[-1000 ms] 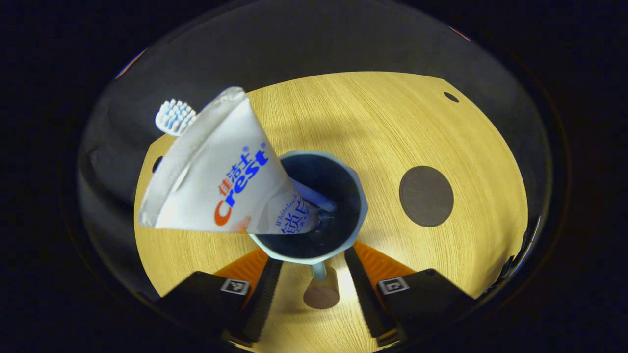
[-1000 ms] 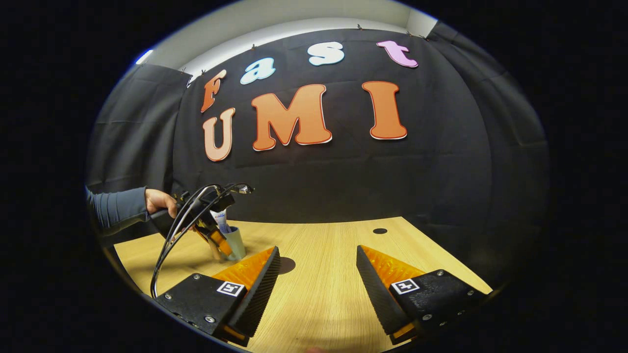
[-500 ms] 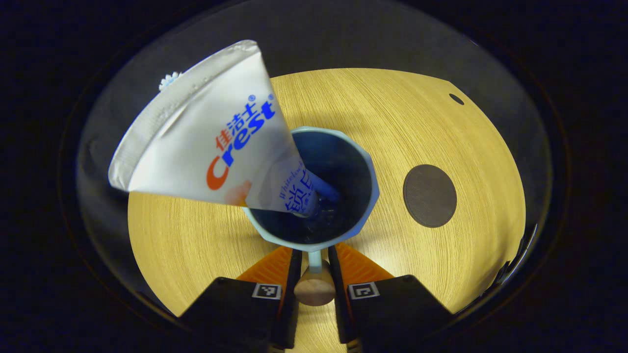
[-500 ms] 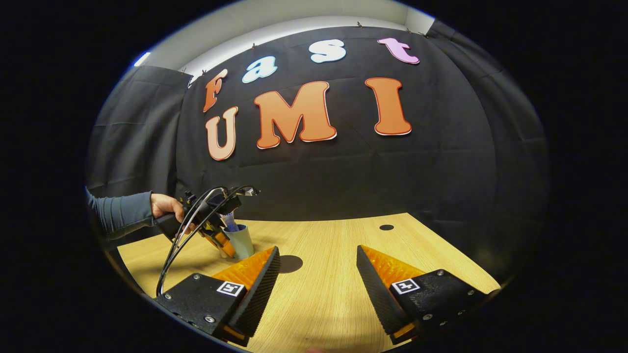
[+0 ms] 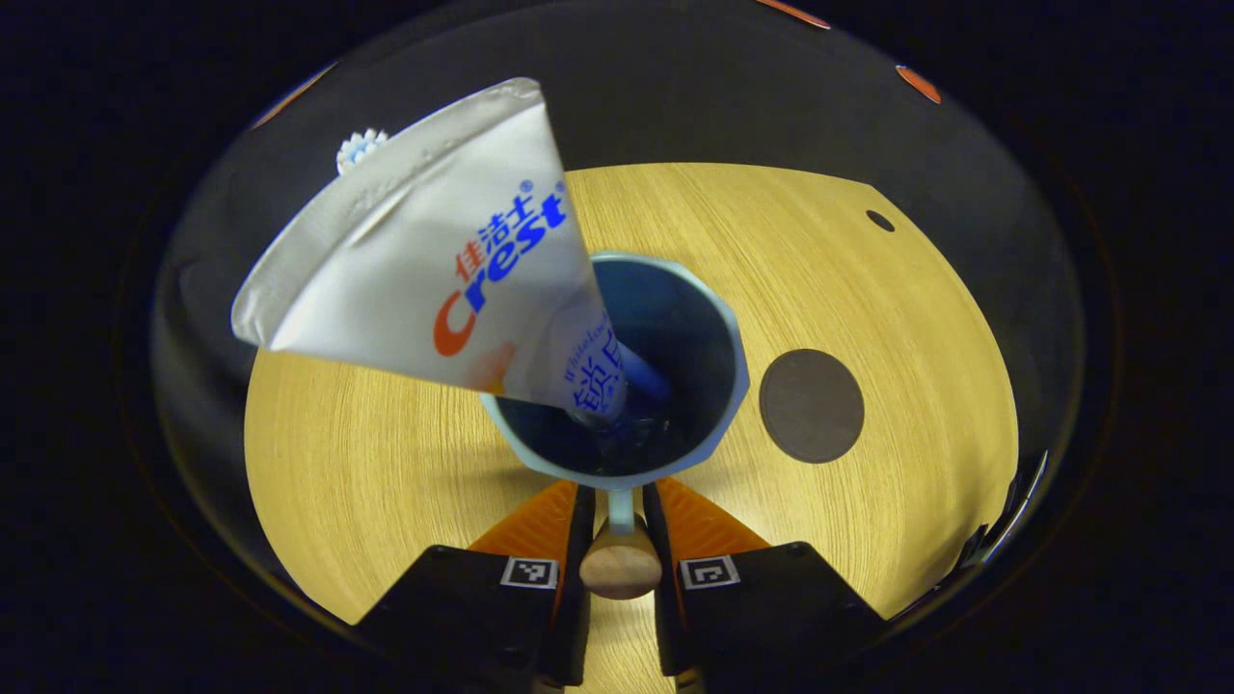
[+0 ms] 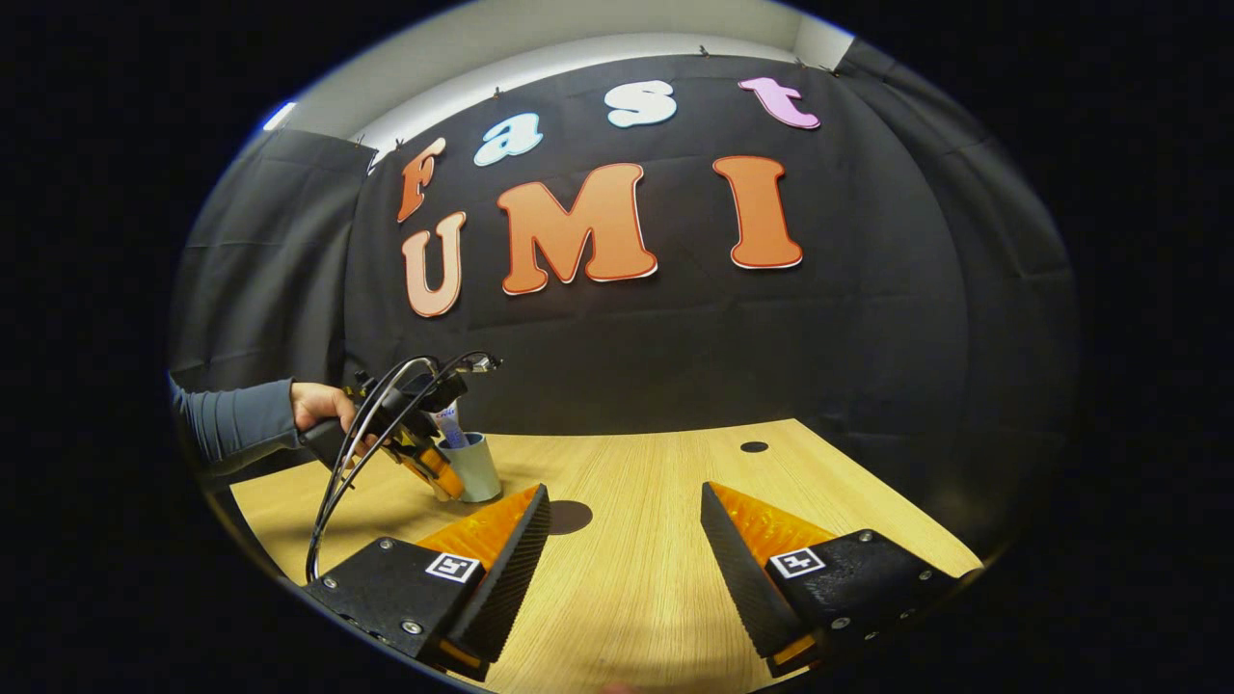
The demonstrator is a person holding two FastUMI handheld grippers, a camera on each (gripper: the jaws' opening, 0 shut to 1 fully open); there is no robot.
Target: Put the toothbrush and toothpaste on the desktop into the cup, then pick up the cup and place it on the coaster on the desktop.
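In the left gripper view, a pale blue cup (image 5: 730, 386) holds a white toothpaste tube (image 5: 434, 260) and a toothbrush, whose bristle head (image 5: 359, 149) pokes out behind the tube. My left gripper (image 5: 617, 503) is shut on the cup's handle (image 5: 620, 564), which ends in a wooden knob. A dark round coaster (image 5: 812, 405) lies on the wooden desktop to the right of the cup. In the right gripper view, the cup (image 6: 475, 467) hangs tilted in the left gripper, just left of the coaster (image 6: 569, 518). My right gripper (image 6: 627, 506) stands open over the desk, holding nothing.
The wooden desktop (image 5: 386, 482) has a small dark hole (image 5: 879, 221) near its far right edge. A person's hand (image 6: 313, 405) and grey sleeve hold the left gripper, with black cables looping over it. Black cloth walls stand behind the desk.
The left gripper's fingers went from open around the handle to shut on it. The cup has since tilted and shifted a little toward the coaster. The right gripper has barely moved.
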